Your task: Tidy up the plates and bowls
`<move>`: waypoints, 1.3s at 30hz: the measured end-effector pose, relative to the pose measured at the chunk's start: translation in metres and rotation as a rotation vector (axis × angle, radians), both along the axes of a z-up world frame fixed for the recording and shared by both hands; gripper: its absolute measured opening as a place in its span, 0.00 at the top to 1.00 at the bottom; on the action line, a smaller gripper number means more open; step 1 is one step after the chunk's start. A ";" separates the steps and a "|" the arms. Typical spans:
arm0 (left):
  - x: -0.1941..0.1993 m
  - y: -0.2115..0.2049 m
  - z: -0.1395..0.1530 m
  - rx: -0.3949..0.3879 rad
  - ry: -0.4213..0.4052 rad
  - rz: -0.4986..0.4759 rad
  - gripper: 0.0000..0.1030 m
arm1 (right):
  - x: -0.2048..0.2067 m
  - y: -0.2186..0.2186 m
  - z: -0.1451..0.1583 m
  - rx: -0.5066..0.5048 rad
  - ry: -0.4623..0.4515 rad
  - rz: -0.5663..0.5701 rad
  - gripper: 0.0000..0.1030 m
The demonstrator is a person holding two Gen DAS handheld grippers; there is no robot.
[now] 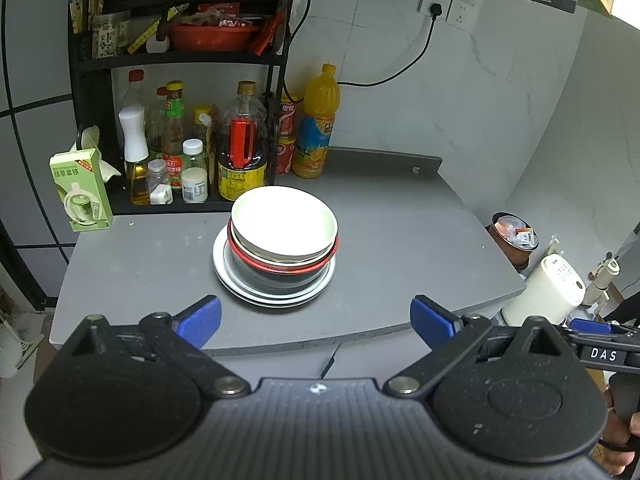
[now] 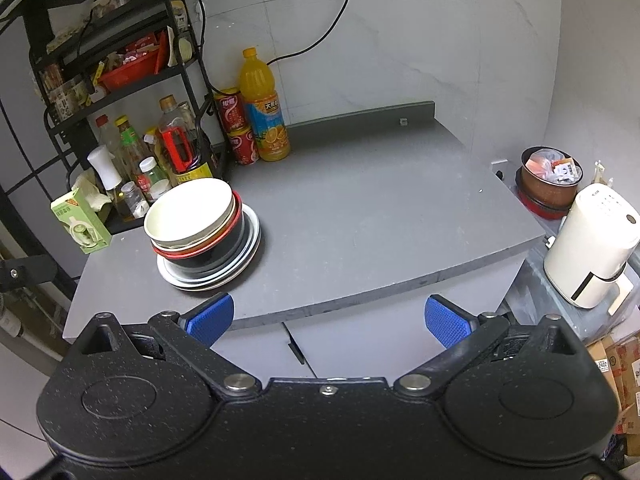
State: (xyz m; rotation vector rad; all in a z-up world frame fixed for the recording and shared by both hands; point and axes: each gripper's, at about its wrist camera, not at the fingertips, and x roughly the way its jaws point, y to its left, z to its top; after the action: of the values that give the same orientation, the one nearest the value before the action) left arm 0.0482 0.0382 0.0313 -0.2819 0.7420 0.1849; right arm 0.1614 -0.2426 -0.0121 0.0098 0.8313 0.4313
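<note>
On the grey countertop (image 1: 400,240), toward its left side near the front edge, a white bowl (image 1: 284,222) nests in a red-rimmed black bowl (image 1: 280,270) atop stacked white plates (image 1: 240,286). The left gripper (image 1: 316,322) and the right gripper (image 2: 328,320) hover off the front edge, blue-padded fingers spread wide, holding nothing.

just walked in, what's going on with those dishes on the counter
A person holds a two-finger gripper in each hand, and neither is touching anything. The left gripper and right gripper are both open and empty, back at the near edge of the grey counter. The dishes sit in one pile: a white bowl on top, nested in a red-rimmed bowl, on stacked plates.
</note>
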 end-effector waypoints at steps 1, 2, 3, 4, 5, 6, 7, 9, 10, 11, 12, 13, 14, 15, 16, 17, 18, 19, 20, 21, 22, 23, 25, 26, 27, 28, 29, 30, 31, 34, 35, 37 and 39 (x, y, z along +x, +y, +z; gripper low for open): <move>0.000 0.000 0.000 0.001 0.000 -0.002 0.03 | 0.000 0.000 0.000 0.000 0.000 0.001 0.00; 0.000 0.000 0.001 0.003 -0.001 -0.001 0.03 | -0.001 0.000 0.000 -0.002 -0.004 0.002 0.00; 0.000 -0.001 0.001 0.007 -0.002 0.000 0.03 | -0.001 0.000 0.000 -0.007 -0.009 0.003 0.00; 0.000 -0.001 0.002 0.009 -0.002 0.000 0.03 | -0.001 0.000 0.001 -0.010 -0.011 0.004 0.00; 0.000 -0.002 0.002 0.011 0.000 0.003 0.03 | -0.001 -0.001 0.001 -0.006 -0.009 0.003 0.00; 0.000 -0.002 0.001 0.009 0.001 0.004 0.03 | 0.000 -0.001 0.001 0.000 -0.004 0.003 0.00; -0.001 -0.002 0.001 0.004 0.001 0.004 0.03 | -0.001 -0.002 0.001 0.002 -0.004 0.003 0.00; -0.001 -0.002 0.000 0.001 0.005 0.008 0.03 | -0.002 -0.001 0.001 -0.003 -0.010 0.008 0.00; -0.001 -0.002 0.000 0.001 0.006 0.009 0.03 | -0.002 -0.001 0.001 -0.004 -0.010 0.009 0.00; -0.001 -0.002 0.000 0.002 0.007 0.011 0.03 | -0.002 -0.001 0.001 -0.003 -0.008 0.010 0.00; 0.000 -0.002 0.000 0.003 0.008 0.012 0.03 | -0.002 -0.001 0.001 -0.002 -0.006 0.011 0.00; -0.001 -0.002 -0.001 0.004 0.008 0.014 0.03 | -0.001 -0.001 0.001 -0.001 -0.004 0.012 0.00; -0.001 -0.002 -0.001 0.005 0.009 0.018 0.03 | -0.001 -0.002 0.001 -0.002 -0.004 0.013 0.00; -0.001 -0.001 -0.001 0.004 0.011 0.022 0.03 | 0.000 -0.002 0.001 -0.001 -0.004 0.014 0.00; -0.001 -0.001 -0.002 0.001 0.011 0.021 0.03 | -0.001 -0.002 0.001 0.001 -0.004 0.014 0.00; -0.001 -0.002 -0.002 0.001 0.012 0.022 0.03 | 0.000 -0.002 0.001 0.004 -0.003 0.016 0.00; -0.002 -0.002 -0.002 0.004 0.014 0.024 0.03 | 0.000 -0.002 0.001 0.006 -0.003 0.017 0.00; -0.002 -0.003 -0.002 0.008 0.015 0.024 0.03 | -0.001 -0.002 0.001 0.007 -0.003 0.018 0.00; -0.002 -0.003 -0.002 0.009 0.016 0.023 0.03 | -0.001 -0.002 0.001 0.009 -0.002 0.019 0.00; -0.002 -0.004 -0.002 0.007 0.016 0.023 0.03 | -0.001 -0.002 0.000 0.010 -0.003 0.020 0.00; -0.002 -0.004 -0.002 0.006 0.017 0.021 0.03 | -0.001 -0.001 0.000 0.010 -0.001 0.020 0.00; -0.001 -0.004 -0.003 0.006 0.020 0.021 0.03 | 0.000 -0.001 -0.001 0.010 0.001 0.020 0.00; 0.000 -0.005 -0.003 0.009 0.024 0.020 0.03 | -0.001 -0.002 -0.001 0.012 0.001 0.022 0.00; 0.000 -0.005 -0.003 0.009 0.025 0.020 0.03 | -0.001 -0.002 -0.001 0.011 0.002 0.020 0.00; 0.000 -0.005 -0.003 0.008 0.025 0.020 0.03 | 0.000 -0.002 -0.002 0.013 0.002 0.020 0.00; 0.000 -0.005 -0.003 0.008 0.024 0.020 0.03 | 0.000 -0.002 -0.001 0.013 0.003 0.021 0.00; 0.000 -0.005 -0.003 0.008 0.025 0.019 0.03 | 0.000 -0.002 -0.001 0.012 0.002 0.022 0.00; 0.001 -0.005 -0.004 0.007 0.025 0.018 0.03 | 0.000 -0.002 -0.001 0.011 0.001 0.022 0.00; 0.002 -0.005 -0.004 0.007 0.025 0.018 0.03 | 0.000 -0.002 -0.002 0.010 0.001 0.021 0.00; 0.002 -0.005 -0.004 0.005 0.025 0.019 0.03 | 0.000 -0.003 -0.002 0.011 0.003 0.019 0.00; 0.002 -0.005 -0.004 0.006 0.026 0.020 0.03 | 0.000 -0.004 -0.003 0.011 0.003 0.018 0.00; 0.002 -0.006 -0.005 0.004 0.028 0.023 0.03 | 0.000 -0.004 -0.004 0.008 0.003 0.019 0.00; 0.002 -0.007 -0.006 0.004 0.030 0.024 0.03 | 0.001 -0.004 -0.005 0.010 0.008 0.016 0.00</move>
State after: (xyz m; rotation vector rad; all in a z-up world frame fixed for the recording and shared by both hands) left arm 0.0505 0.0312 0.0252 -0.2852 0.7677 0.2135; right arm 0.1621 -0.2470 -0.0170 0.0143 0.8379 0.4509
